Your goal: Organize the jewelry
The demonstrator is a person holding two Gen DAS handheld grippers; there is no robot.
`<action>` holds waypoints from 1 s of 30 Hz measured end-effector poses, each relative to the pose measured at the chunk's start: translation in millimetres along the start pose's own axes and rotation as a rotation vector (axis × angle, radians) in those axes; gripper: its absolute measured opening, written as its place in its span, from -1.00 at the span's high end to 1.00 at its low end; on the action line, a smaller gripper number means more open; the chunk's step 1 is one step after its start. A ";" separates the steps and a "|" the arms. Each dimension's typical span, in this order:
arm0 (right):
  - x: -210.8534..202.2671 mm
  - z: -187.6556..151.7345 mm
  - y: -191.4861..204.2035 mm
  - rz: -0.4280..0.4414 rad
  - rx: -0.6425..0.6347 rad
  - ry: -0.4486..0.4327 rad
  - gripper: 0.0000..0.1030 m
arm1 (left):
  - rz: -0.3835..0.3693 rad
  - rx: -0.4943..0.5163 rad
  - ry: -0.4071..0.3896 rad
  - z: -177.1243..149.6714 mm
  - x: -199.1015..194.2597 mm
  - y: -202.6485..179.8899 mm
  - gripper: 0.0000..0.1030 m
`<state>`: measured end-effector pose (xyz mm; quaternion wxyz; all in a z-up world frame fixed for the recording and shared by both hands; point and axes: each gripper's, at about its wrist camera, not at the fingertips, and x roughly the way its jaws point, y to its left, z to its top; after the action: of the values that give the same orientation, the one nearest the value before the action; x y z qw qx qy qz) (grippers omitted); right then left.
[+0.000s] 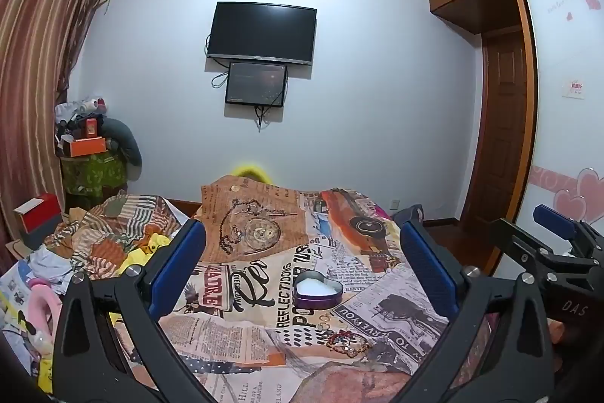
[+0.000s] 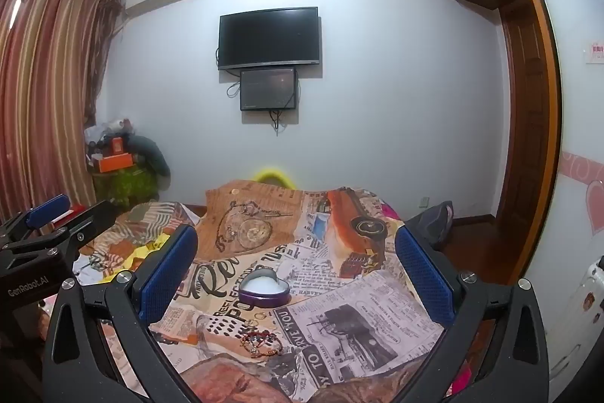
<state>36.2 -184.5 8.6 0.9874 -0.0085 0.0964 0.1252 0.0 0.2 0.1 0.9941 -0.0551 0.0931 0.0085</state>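
A purple heart-shaped tin (image 1: 319, 289) (image 2: 264, 291) stands without a lid on a newspaper-print cloth (image 1: 377, 308) (image 2: 358, 320), its inside white. In front of it lies a small heap of jewelry (image 1: 345, 340) (image 2: 260, 340): a red beaded bracelet, gold pieces and small rings. My left gripper (image 1: 302, 227) is open above the cloth, with tin and jewelry between and below its blue pads (image 1: 181, 263), touching neither. My right gripper (image 2: 296, 233) is open the same way, just to the right. Each gripper shows in the other's view (image 1: 528, 221) (image 2: 75, 210).
The cloth covers a raised surface that drops off at the right to a wooden floor (image 1: 453, 244). Crumpled clothes and a red box (image 1: 37, 214) lie on the left. A yellow object (image 2: 273, 176) peeks from behind the far edge. A TV (image 1: 262, 33) hangs on the wall.
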 end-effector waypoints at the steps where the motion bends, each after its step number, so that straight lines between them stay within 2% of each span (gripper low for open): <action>1: -0.2 0.0 -0.1 0.000 0.000 0.001 -1.00 | -0.003 0.003 -0.001 -0.1 -0.1 -0.3 -1.00; 30: -4.6 6.8 -2.1 0.013 0.025 0.006 -1.00 | -0.014 0.002 0.000 1.6 -0.2 0.4 -1.00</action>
<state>33.6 -187.5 16.2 0.9863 0.0043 0.1009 0.1302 0.1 0.9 1.7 0.9942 -0.0546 0.0928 0.0014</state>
